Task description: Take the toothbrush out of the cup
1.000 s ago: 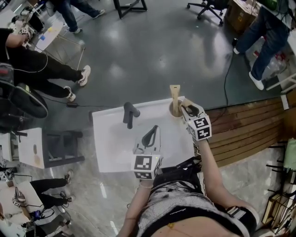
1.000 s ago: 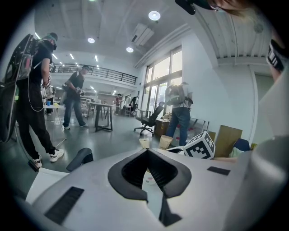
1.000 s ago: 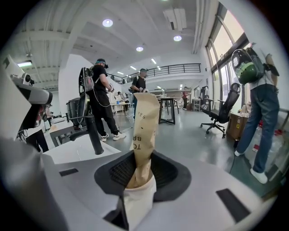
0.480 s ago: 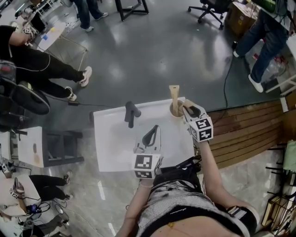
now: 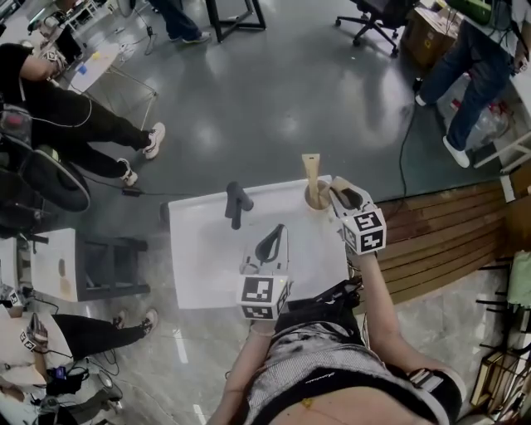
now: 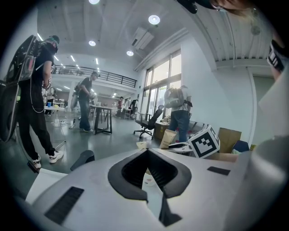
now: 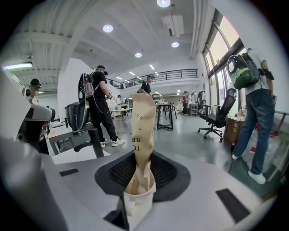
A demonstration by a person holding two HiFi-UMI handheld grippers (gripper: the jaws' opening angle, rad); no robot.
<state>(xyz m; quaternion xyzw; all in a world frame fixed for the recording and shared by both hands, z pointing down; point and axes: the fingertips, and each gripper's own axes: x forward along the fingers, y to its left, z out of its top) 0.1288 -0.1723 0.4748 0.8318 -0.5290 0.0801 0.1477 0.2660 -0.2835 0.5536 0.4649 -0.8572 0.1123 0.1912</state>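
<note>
A beige cup (image 5: 316, 199) stands at the far right corner of the white table (image 5: 207, 257). A toothbrush in a brown paper sleeve (image 5: 312, 168) sticks up out of it. My right gripper (image 5: 334, 190) reaches the cup from the right. In the right gripper view the cup (image 7: 137, 198) sits between the black pads (image 7: 169, 173), and the sleeve (image 7: 142, 131) rises from it, so the right gripper (image 7: 141, 159) is shut on the cup. My left gripper (image 5: 277, 229) rests at the table's middle, its jaws together and empty (image 6: 147, 151).
A black T-shaped object (image 5: 236, 204) lies on the far middle of the table. Seated and standing people (image 5: 58, 124), an office chair (image 5: 373, 15) and a cable (image 5: 406, 141) are on the grey floor beyond. A wooden slatted surface (image 5: 448, 232) lies right of the table.
My right gripper has shifted slightly to the right in the head view. The cup, toothbrush and left gripper stay where they were. People in the background have walked on.
</note>
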